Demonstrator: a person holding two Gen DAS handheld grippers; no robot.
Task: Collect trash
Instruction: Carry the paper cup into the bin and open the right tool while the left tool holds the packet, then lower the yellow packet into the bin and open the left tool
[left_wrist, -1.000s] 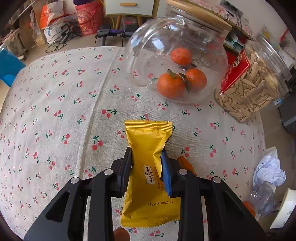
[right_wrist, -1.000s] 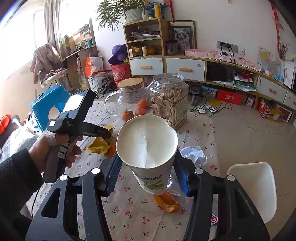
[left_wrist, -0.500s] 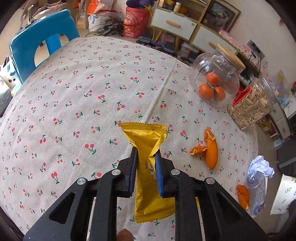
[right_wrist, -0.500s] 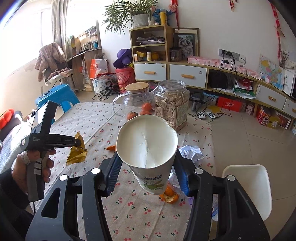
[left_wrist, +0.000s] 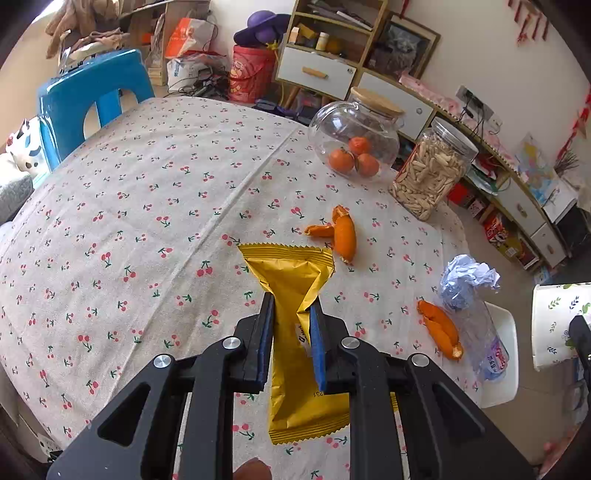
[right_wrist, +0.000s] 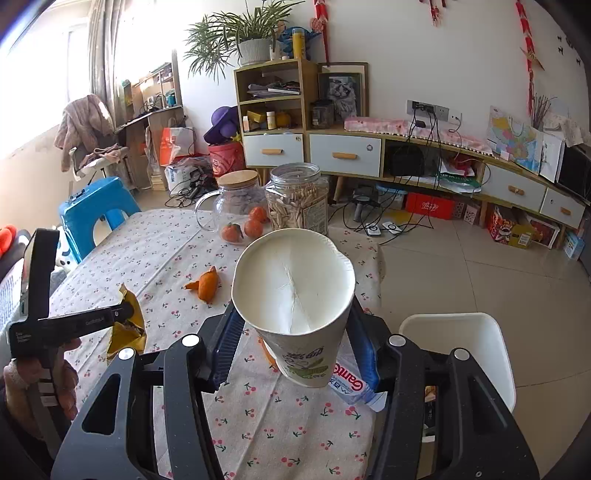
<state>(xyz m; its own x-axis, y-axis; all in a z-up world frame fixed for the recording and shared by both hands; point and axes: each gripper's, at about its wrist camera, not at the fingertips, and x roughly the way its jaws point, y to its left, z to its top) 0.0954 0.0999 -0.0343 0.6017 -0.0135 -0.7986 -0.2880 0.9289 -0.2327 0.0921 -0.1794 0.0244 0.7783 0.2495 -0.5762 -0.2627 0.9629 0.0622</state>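
- Left claw (left_wrist: 291, 317) is clamped on the yellow wrapper (left_wrist: 295, 280), gripping it mid-length with both ends sticking out. Wrapper is off the bench (left_wrist: 129, 206), so the grip looks good for carrying.
- Right claw (right_wrist: 295, 339) is clamped on the paper cup (right_wrist: 295, 291), mouth tipped towards the camera. Cup looks empty; my read is it's the trash receptacle, held out to catch what the left brings over.
- In the right view the wrapper (right_wrist: 127, 325) hangs left of the cup, near it but not over the mouth. Drop not yet done.
- Still lying on the bench: orange peel (left_wrist: 341, 232) mid-bench, second peel (left_wrist: 441, 328) touching the plastic bottle (left_wrist: 480, 332), crumpled paper (left_wrist: 467, 277) at the bottle's far end.
- Glass jar (left_wrist: 354, 140) with oranges and the snack jar (left_wrist: 432, 173) stand at the far edge. Probably not trash, leave them.
- Risk: wrapper is wide and floppy, may catch on the cup rim; feed one end in first.
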